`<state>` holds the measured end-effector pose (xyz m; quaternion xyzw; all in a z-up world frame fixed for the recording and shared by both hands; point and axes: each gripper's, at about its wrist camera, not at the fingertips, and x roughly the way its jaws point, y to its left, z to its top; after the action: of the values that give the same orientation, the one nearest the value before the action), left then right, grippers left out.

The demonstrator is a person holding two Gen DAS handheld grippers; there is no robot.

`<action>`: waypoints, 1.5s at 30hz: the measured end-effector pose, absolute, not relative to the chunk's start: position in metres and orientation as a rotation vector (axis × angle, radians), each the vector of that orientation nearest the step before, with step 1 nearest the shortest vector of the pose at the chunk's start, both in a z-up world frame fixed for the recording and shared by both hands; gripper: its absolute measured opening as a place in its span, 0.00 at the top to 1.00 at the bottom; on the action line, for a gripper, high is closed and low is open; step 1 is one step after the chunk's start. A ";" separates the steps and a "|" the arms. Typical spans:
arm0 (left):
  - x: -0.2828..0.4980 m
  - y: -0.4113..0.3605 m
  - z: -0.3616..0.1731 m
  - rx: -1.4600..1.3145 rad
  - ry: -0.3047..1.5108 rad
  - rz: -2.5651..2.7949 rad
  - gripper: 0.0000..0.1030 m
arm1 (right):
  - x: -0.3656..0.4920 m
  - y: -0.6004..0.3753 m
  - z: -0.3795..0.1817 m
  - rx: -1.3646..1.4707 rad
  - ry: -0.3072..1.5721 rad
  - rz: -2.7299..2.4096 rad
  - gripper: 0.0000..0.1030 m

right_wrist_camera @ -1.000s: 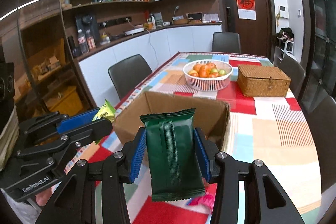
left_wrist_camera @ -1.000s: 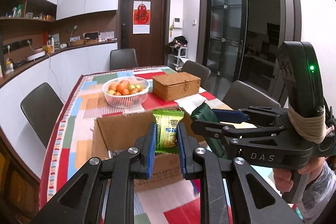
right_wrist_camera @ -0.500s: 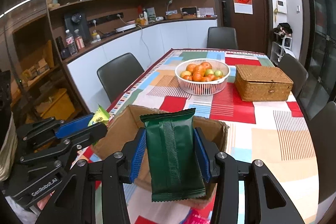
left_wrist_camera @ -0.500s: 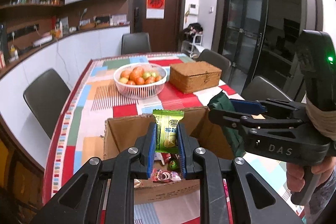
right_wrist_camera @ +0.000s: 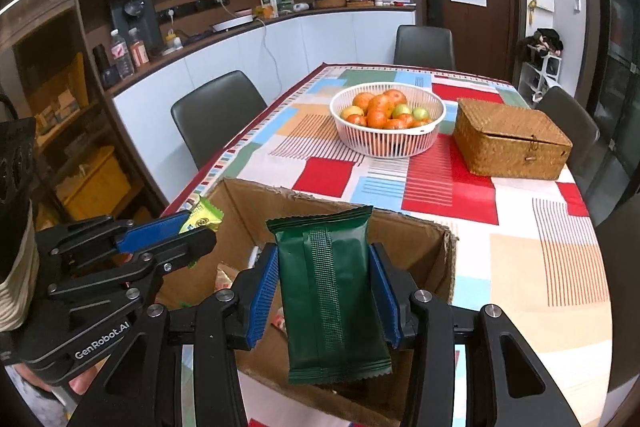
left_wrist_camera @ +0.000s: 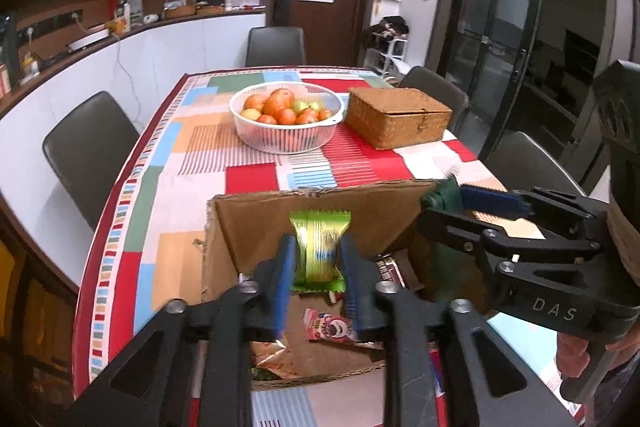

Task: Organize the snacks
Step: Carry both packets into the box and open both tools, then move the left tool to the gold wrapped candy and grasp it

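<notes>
The cardboard box holds loose snack packets. Above it, the left gripper pinches a light green packet. The right gripper pinches a dark green packet.

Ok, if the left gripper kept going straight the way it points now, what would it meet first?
Most likely the far inner wall of the cardboard box. The left gripper, shut on the light green snack packet, points over the open box towards that wall. Depth is hard to judge, so it could skim over the rim instead.

Cardboard box sits nearest on the surface; fruit basket beyond at 12 o'clock, wicker box at 1 o'clock, beside it.
</notes>
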<state>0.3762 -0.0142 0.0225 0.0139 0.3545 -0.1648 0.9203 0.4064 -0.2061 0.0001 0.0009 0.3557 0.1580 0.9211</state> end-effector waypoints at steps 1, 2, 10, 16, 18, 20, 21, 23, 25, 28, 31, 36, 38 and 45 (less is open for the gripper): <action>0.373 -0.013 0.023 0.025 0.725 -0.339 0.51 | 0.407 -0.206 -0.001 -0.004 0.723 0.314 0.51; 0.370 -0.013 0.025 0.028 0.716 -0.342 0.50 | 0.407 -0.206 -0.001 -0.018 0.726 0.284 0.40; 0.308 -0.013 0.039 0.106 0.628 -0.344 0.50 | 0.358 -0.214 0.005 -0.042 0.658 0.234 0.35; 0.260 -0.014 0.041 0.133 0.598 -0.380 0.45 | 0.309 -0.216 0.004 -0.084 0.638 0.249 0.35; 0.246 -0.017 0.038 0.159 0.599 -0.393 0.45 | 0.293 -0.216 0.002 -0.096 0.635 0.253 0.35; 0.233 -0.019 0.033 0.176 0.610 -0.413 0.45 | 0.280 -0.216 0.000 -0.106 0.640 0.261 0.35; 0.227 -0.021 0.028 0.187 0.625 -0.429 0.45 | 0.272 -0.217 -0.003 -0.105 0.648 0.266 0.35; 0.218 -0.024 0.020 0.195 0.654 -0.447 0.45 | 0.262 -0.218 -0.009 -0.108 0.663 0.272 0.35; 0.210 -0.028 0.008 0.211 0.690 -0.469 0.45 | 0.250 -0.218 -0.020 -0.113 0.695 0.279 0.35; 0.199 -0.032 -0.012 0.228 0.752 -0.497 0.45 | 0.238 -0.218 -0.039 -0.126 0.753 0.288 0.35; 0.189 -0.034 -0.034 0.235 0.817 -0.522 0.45 | 0.229 -0.220 -0.057 -0.134 0.811 0.297 0.35; 0.177 -0.038 -0.060 0.249 0.899 -0.566 0.45 | 0.217 -0.224 -0.086 -0.122 0.917 0.300 0.35; 0.172 -0.039 -0.069 0.252 0.930 -0.587 0.45 | 0.214 -0.225 -0.095 -0.123 0.956 0.303 0.35; 0.166 -0.045 -0.104 0.296 1.031 -0.613 0.47 | 0.203 -0.224 -0.129 -0.131 1.089 0.315 0.35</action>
<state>0.1659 -0.0452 -0.1043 0.1387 0.4834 -0.2873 0.8152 0.2031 -0.2244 -0.1286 -0.0622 0.5153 0.1491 0.8417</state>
